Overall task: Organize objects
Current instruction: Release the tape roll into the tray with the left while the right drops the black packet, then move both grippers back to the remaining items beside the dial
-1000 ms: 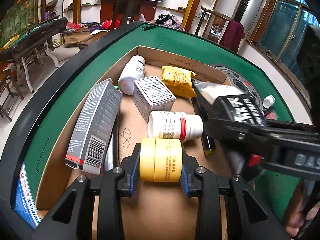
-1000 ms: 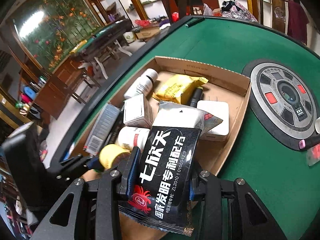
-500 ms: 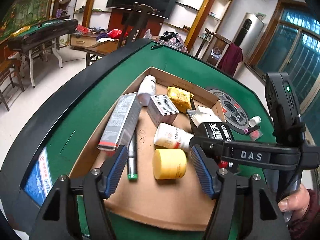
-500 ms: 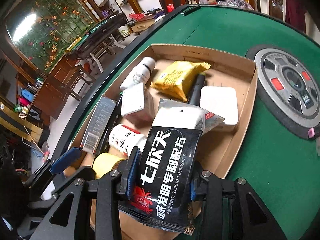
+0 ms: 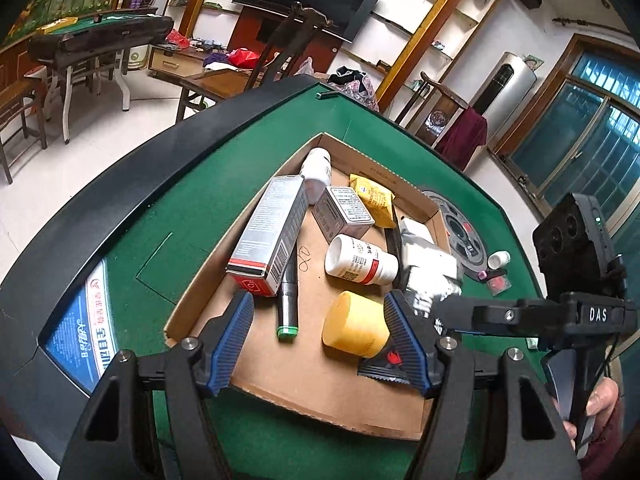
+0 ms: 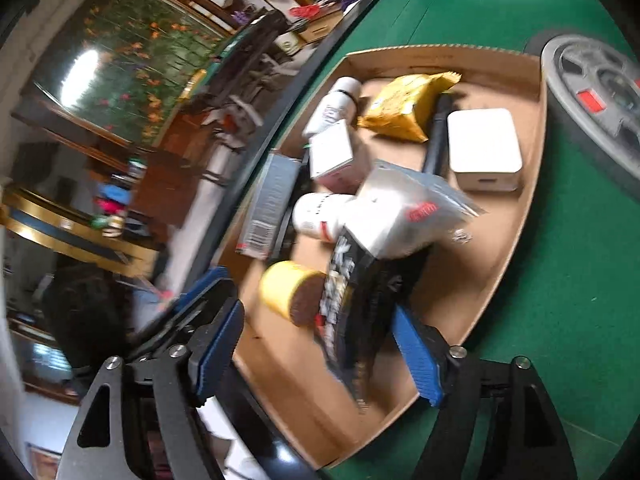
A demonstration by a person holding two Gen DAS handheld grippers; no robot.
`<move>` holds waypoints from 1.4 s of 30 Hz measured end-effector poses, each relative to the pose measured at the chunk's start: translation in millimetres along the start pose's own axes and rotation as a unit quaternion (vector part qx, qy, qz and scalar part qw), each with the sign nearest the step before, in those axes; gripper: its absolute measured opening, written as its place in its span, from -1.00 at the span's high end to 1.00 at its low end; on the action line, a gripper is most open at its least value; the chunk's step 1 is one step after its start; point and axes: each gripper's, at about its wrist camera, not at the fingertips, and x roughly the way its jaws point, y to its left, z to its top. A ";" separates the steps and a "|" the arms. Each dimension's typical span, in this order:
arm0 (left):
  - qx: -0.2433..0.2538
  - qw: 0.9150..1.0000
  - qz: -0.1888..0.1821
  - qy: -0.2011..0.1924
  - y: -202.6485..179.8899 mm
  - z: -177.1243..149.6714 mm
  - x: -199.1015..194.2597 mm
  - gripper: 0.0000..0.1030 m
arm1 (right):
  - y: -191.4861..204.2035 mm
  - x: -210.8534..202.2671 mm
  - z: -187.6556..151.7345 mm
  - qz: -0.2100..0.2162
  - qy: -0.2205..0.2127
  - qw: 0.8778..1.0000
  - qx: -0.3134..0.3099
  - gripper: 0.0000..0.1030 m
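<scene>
A shallow cardboard tray (image 5: 200,300) on the green table holds several items. In the left wrist view my left gripper (image 5: 320,340) is open above the tray's near edge, with a yellow jar (image 5: 354,326) lying between its pads, untouched. In the right wrist view my right gripper (image 6: 320,360) is open; a black and silver packet (image 6: 360,280) lies loose between its pads over the tray, blurred, leaning on the yellow jar (image 6: 280,288). The packet also shows in the left wrist view (image 5: 428,272).
The tray also holds a grey carton (image 5: 272,236), a black marker (image 5: 288,304), a white bottle with a red band (image 5: 360,260), a small white box (image 5: 344,212), a yellow pouch (image 5: 372,198), another white bottle (image 5: 316,172) and a white flat box (image 6: 484,152). A round control panel (image 6: 600,100) sits right of the tray.
My left gripper let go of the yellow jar and pulled back and up. My right gripper opened and released the packet, which now lies in the tray.
</scene>
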 end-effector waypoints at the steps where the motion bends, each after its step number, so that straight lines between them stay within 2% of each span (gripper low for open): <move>1: 0.000 1.000 -0.001 -0.002 0.6 -0.2 -1.6 -0.30 | -2.5 -1.2 0.1 0.006 0.002 1.000 0.001 -0.61; 6: -0.007 1.000 -0.005 -0.010 6.8 -0.3 -7.7 -0.32 | -12.5 -26.8 5.5 -0.046 -0.056 0.997 0.017 -0.67; 9: -0.014 1.000 -0.010 -0.012 10.5 -0.4 -8.6 -0.32 | -20.2 -40.3 14.4 -0.032 -0.098 0.994 0.045 -0.74; 11: -0.015 1.000 -0.014 -0.012 11.5 -1.1 -9.5 -0.33 | -20.7 -40.0 24.2 -0.019 -0.108 0.993 0.054 -0.76; 15: -0.014 1.000 -0.021 -0.013 14.1 -2.6 -11.6 -0.40 | -25.7 -21.0 43.6 0.026 -0.082 0.993 0.081 -0.78; 19: -0.009 0.999 -0.027 -0.014 16.2 -4.5 -13.2 -0.40 | -34.0 6.5 55.6 0.006 -0.046 0.993 0.108 -0.78; 21: -0.006 1.000 -0.027 -0.015 16.1 -4.9 -14.0 -0.40 | -35.7 9.4 61.0 -0.017 -0.052 0.992 0.110 -0.82; 24: -0.002 0.999 -0.029 -0.013 14.5 -3.8 -12.8 -0.41 | -30.5 14.0 71.8 -0.014 -0.045 0.993 0.109 -0.87; 26: -0.003 0.999 -0.031 -0.011 13.3 -3.7 -12.3 -0.41 | -26.2 19.5 76.5 -0.017 -0.041 0.993 0.106 -1.00; 28: -0.002 0.999 -0.032 -0.009 11.4 -4.0 -12.6 -0.41 | -25.7 20.0 80.7 -0.015 -0.039 0.994 0.105 -1.00; 31: 0.007 0.999 -0.030 -0.012 3.7 -5.2 -16.8 -0.41 | -26.7 12.2 78.6 0.007 -0.048 0.994 0.097 -1.00; 34: 0.025 0.999 -0.037 -0.020 -8.0 -6.1 -22.7 -0.42 | -18.5 -27.6 73.9 -0.026 -0.099 0.993 0.059 -1.00; 35: 0.032 0.998 -0.042 -0.022 -12.3 -6.0 -24.3 -0.43 | -12.1 -49.1 68.1 -0.048 -0.125 0.990 0.036 -1.00; 37: 0.048 0.997 -0.053 -0.022 -23.4 -6.0 -25.7 -0.44 | 1.0 -91.6 51.1 -0.110 -0.188 0.976 -0.012 -1.00; 38: 0.060 0.996 -0.061 -0.022 -32.3 -6.5 -24.9 -0.46 | 8.6 -115.3 37.4 -0.158 -0.231 0.959 -0.039 -1.00; 40: 0.088 0.993 -0.072 -0.014 -54.9 -7.4 -20.5 -0.47 | 13.6 -153.7 10.5 -0.243 -0.304 0.918 -0.080 -1.00; 41: 0.099 0.992 -0.075 -0.011 -65.0 -7.9 -18.7 -0.47 | 10.5 -168.9 -1.6 -0.270 -0.333 0.899 -0.091 -1.00; 42: 0.115 0.990 -0.082 -0.006 -79.4 -9.2 -14.9 -0.47 | -1.8 -182.7 -13.1 -0.285 -0.348 0.889 -0.090 -1.00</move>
